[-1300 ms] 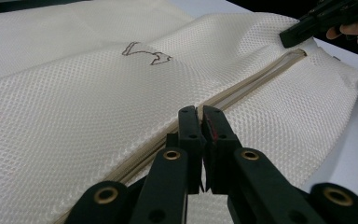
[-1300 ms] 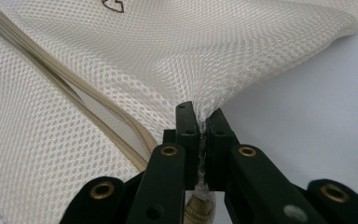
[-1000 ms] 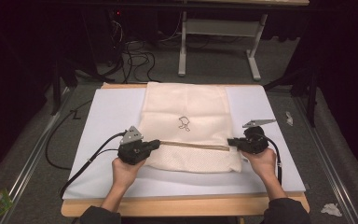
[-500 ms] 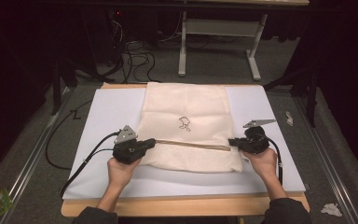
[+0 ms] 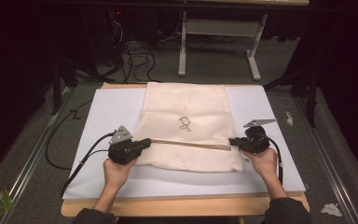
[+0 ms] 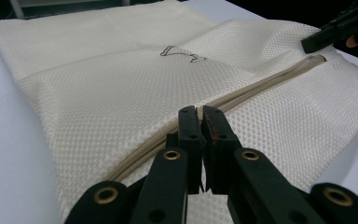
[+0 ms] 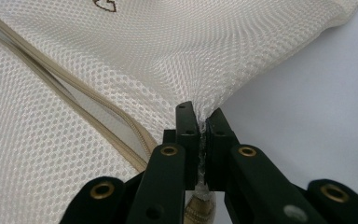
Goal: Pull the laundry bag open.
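High view: mesh bag [image 5: 186, 116] between both tools.

A wooden table [image 5: 182, 205] carries a white board [image 5: 270, 107]; a cream mesh bag [image 5: 186, 107] lies flat between both grippers.

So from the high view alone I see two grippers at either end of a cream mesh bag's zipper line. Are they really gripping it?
Observer: The right gripper is. Its own view shows cream mesh pinched between its shut jaws.
Operator: And the left one?
Observer: The left gripper is shut at the beige zipper; whether it clamps the zipper tape or pull I cannot tell.
Operator: Is the zipper closed?
Observer: Not fully. The right gripper view shows a gap between the zipper's two sides near that end.
Operator: Anything printed on the cream mesh bag?
Observer: A small dark outline logo, unreadable.
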